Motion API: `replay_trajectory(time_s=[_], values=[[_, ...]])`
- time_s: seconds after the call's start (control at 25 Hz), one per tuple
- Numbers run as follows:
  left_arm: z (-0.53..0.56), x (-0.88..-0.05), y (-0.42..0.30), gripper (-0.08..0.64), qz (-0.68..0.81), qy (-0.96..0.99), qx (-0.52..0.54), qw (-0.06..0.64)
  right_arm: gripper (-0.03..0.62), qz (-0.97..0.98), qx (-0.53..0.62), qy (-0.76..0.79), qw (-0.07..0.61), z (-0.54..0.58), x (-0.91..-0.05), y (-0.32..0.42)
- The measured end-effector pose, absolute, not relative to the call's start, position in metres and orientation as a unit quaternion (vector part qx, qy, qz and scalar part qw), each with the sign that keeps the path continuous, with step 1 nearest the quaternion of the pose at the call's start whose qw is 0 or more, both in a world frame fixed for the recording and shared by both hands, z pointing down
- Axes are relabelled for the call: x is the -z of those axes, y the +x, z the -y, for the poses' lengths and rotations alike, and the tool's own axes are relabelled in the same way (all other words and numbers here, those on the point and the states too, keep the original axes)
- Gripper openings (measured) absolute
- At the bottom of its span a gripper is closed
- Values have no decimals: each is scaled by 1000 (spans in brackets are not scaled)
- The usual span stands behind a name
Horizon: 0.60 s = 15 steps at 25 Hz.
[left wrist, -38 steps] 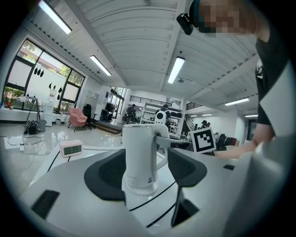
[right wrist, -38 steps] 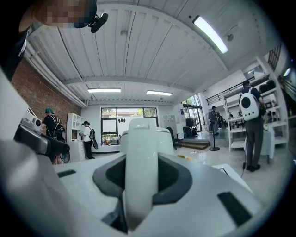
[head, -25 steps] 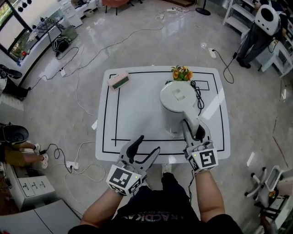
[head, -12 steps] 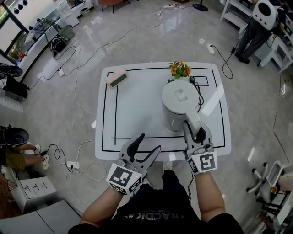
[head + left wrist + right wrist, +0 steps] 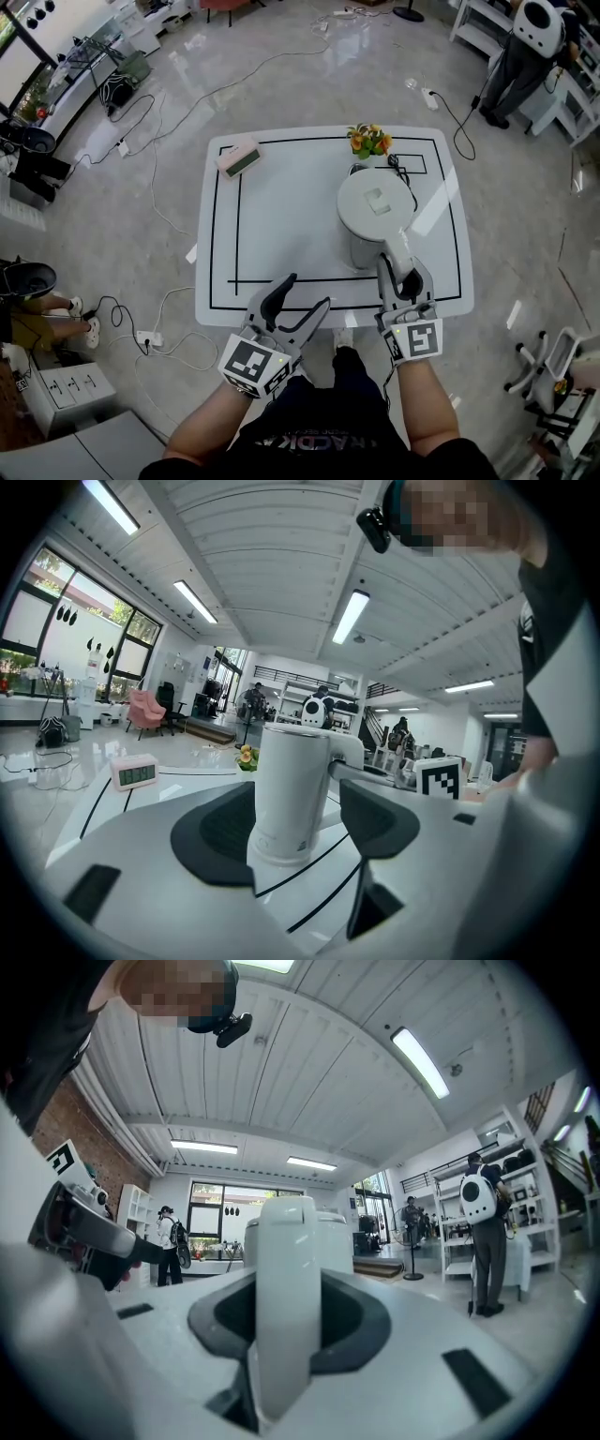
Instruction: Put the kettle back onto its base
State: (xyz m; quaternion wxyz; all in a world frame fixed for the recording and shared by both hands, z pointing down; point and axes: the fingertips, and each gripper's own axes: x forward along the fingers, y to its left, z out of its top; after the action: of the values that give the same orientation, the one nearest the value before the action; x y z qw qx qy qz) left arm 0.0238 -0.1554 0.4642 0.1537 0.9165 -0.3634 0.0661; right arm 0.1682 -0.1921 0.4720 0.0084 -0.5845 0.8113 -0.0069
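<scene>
A white kettle (image 5: pixel 375 217) stands over the right half of the white table (image 5: pixel 281 216); whether it touches the top I cannot tell. My right gripper (image 5: pixel 398 270) is shut on its handle (image 5: pixel 286 1307), which fills the gap between the jaws in the right gripper view. A small grey-white piece, perhaps the base (image 5: pixel 356 169), peeks out behind the kettle by the flowers. My left gripper (image 5: pixel 296 298) stays open with nothing in it over the table's front edge, and its view shows the kettle (image 5: pixel 291 794) farther ahead.
A pink clock (image 5: pixel 241 157) lies at the back left of the table. Flowers (image 5: pixel 368 141) and a black cord (image 5: pixel 405 183) are at the back right. Cables run across the floor, and a person (image 5: pixel 525 47) stands far right.
The kettle, held by my right gripper, has shifted a little to the right and towards the back of the table. The left gripper has stayed put.
</scene>
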Motion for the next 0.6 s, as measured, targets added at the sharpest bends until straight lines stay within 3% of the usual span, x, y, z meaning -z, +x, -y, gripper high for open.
replay_trajectory(time_s=[0.6], values=[[151, -464, 20, 285, 354, 920, -58, 157, 115, -800, 20, -599, -25, 177, -491, 170]])
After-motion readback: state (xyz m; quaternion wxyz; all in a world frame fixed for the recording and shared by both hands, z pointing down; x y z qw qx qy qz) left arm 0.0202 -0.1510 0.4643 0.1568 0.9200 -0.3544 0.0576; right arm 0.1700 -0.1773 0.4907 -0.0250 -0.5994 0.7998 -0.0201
